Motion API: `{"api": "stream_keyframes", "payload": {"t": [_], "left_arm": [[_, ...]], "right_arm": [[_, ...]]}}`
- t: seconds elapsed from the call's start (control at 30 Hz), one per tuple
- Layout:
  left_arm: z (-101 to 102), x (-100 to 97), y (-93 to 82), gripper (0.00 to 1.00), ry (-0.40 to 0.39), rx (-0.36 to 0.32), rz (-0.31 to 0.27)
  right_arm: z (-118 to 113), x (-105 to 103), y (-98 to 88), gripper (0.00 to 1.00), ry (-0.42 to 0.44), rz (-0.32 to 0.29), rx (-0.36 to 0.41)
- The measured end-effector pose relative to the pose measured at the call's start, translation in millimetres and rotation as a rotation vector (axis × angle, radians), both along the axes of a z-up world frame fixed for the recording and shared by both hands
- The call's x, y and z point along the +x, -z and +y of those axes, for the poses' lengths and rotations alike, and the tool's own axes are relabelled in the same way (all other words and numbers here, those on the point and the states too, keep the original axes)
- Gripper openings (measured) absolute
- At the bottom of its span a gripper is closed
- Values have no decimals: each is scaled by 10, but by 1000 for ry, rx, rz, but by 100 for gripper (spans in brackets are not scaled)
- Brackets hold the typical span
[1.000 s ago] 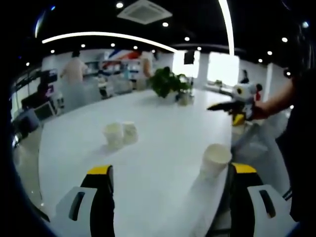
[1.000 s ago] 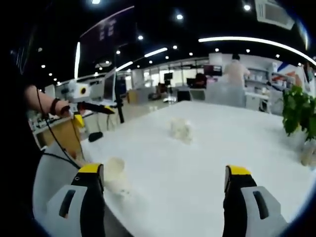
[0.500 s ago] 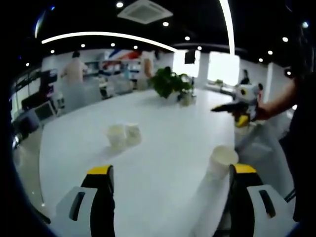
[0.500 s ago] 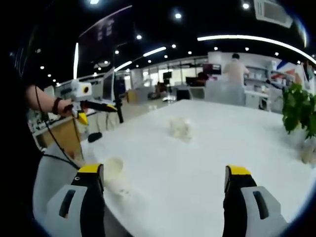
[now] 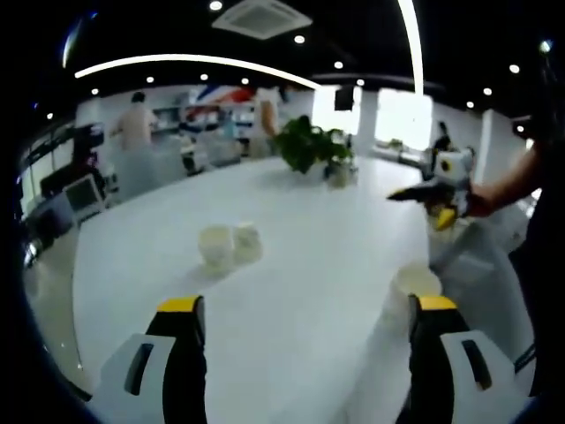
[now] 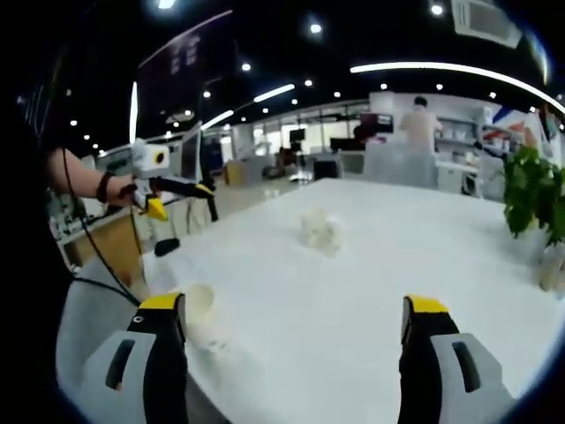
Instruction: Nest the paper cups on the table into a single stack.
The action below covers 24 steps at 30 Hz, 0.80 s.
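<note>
On the white worktop (image 5: 291, 230) three paper cups (image 5: 228, 246) stand apart; both claws, left (image 5: 300, 305) and right (image 6: 296, 305), gape empty.

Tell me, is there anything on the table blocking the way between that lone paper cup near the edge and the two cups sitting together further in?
Nothing visible does. In the left gripper view, the lone paper cup stands near the table edge by the left gripper, and only bare white tabletop lies between it and the pair of paper cups. The potted plant stands well behind.
</note>
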<state>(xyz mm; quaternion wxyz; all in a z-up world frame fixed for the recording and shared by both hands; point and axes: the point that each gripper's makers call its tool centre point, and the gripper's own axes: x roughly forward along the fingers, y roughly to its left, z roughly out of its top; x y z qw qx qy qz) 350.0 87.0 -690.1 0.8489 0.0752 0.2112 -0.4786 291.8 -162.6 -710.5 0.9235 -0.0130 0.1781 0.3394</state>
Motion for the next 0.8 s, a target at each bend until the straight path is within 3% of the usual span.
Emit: {"api": "stream_keyframes", "payload": {"t": [0.33, 0.57, 0.8], "left_arm": [[-89, 116, 16, 94, 0, 4, 11], [-73, 257, 42, 93, -31, 45, -10], [-102, 369, 24, 94, -49, 43, -18]], "right_arm": [[-84, -11, 25, 100, 18, 11, 8], [-87, -22, 34, 100, 28, 11, 22], [-99, -29, 45, 100, 25, 8, 19]]}}
